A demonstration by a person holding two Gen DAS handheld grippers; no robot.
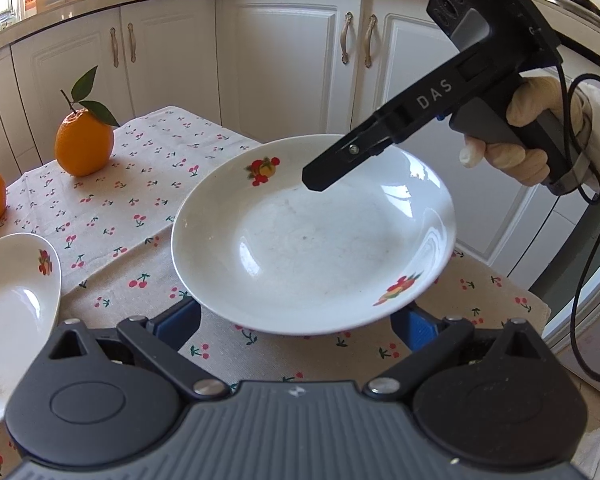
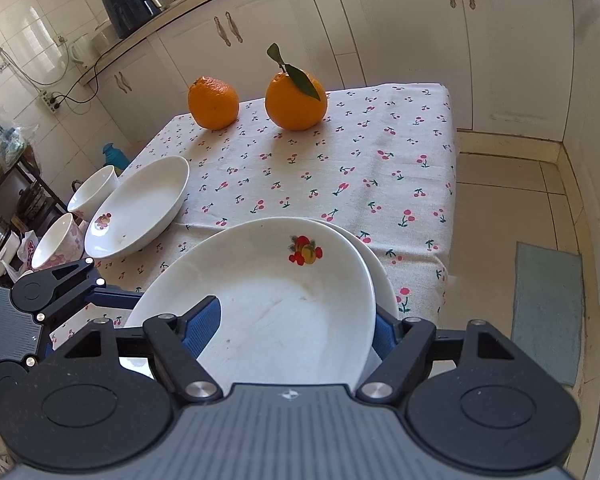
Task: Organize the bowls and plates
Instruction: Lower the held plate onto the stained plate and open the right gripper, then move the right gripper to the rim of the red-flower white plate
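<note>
Right gripper [image 2: 288,328] jaws pinch the near rim of the fruit-print plate [image 2: 260,304], one blue pad inside the dish, the other outside; plate tilted, held over a second plate [image 2: 382,280] whose edge peeks out behind it on the right. Left gripper [image 1: 300,324] jaws spread, blue pads either side of the same plate's rim and below it, not clearly touching. Third plate [image 2: 140,208] lies well to the left on the cherry-print worktop [image 2: 340,168], two bowls [image 2: 94,192] beyond it at the worktop edge. Likely next move: lower held plate onto the one right beneath, so right hand is the nearer. Hidden: most of the lower plate, contact under the held plate, bowls partly cut off. Two oranges [image 2: 256,100] at the far end, well apart
</note>
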